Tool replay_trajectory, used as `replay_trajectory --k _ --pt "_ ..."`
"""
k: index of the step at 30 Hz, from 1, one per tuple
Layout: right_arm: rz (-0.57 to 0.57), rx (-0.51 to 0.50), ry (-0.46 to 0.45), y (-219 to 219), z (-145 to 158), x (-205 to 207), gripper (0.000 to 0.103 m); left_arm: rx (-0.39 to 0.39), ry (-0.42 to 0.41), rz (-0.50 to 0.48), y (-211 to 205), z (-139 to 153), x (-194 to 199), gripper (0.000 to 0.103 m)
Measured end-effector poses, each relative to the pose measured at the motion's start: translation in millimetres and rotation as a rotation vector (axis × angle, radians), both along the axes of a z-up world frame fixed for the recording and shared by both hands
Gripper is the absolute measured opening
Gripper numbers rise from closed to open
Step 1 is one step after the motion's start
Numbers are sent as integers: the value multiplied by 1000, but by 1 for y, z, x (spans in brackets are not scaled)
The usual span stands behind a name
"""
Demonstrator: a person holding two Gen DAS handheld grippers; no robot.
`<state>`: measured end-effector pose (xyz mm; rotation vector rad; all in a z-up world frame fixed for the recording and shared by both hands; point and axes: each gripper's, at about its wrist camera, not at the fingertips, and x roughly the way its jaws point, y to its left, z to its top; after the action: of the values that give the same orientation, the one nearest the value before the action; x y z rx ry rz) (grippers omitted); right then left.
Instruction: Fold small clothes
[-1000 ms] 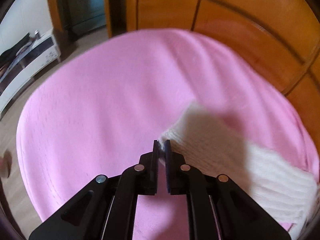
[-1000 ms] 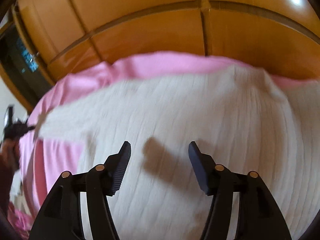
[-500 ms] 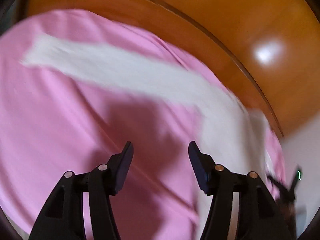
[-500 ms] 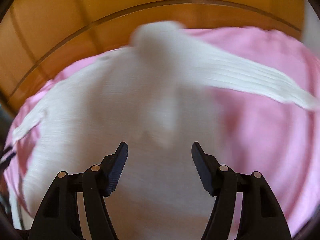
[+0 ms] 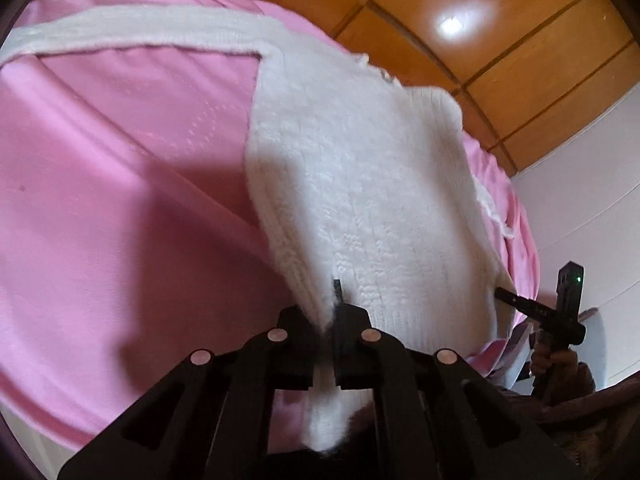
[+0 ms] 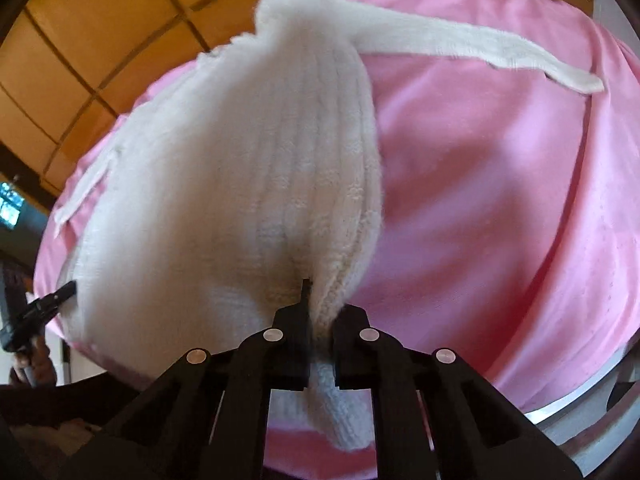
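So the white knit sweater (image 5: 360, 208) is lying on the pink bedsheet (image 5: 120, 200), with its near hem lifted up off the sheet at two corners; it's ribbed and fuzzy, and a bit blurry in the right wrist view (image 6: 224, 184). One long sleeve (image 5: 132, 34) stretches flat across the far left of the sheet in the left wrist view; the same sleeve (image 6: 480, 50) shows up at the far right in the other camera; the opposite sleeve (image 6: 86, 188) trails off toward the far left there, close to the sheet's edge.

The left gripper (image 5: 329, 322) has its jaws pressed together on the sweater's near hem corner, with a tuft of knit hanging down between the fingers; the right gripper (image 6: 320, 320) is doing the same thing on the other hem corner, jaws squeezed tight on a bunched fold of knit. Each gripper also peeks into the other's camera, off at the edge of the sweater.

Beyond the pink bedsheet (image 6: 500, 200) there's an orange wooden panelled headboard (image 5: 500, 52) with a bright glare spot on it; a white wall (image 5: 592, 184) sits on the right.
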<state>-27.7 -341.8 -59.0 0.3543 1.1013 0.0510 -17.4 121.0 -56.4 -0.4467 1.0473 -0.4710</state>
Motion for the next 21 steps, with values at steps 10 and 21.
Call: replay_trajectory --k 10,21 --pt "59 8 52 -19 -10 -7 6 78 75 76 21 -13 -2 32" --pt "-569 208 -132 -189 -6 71 48 45 -51 159 11 31 51 53"
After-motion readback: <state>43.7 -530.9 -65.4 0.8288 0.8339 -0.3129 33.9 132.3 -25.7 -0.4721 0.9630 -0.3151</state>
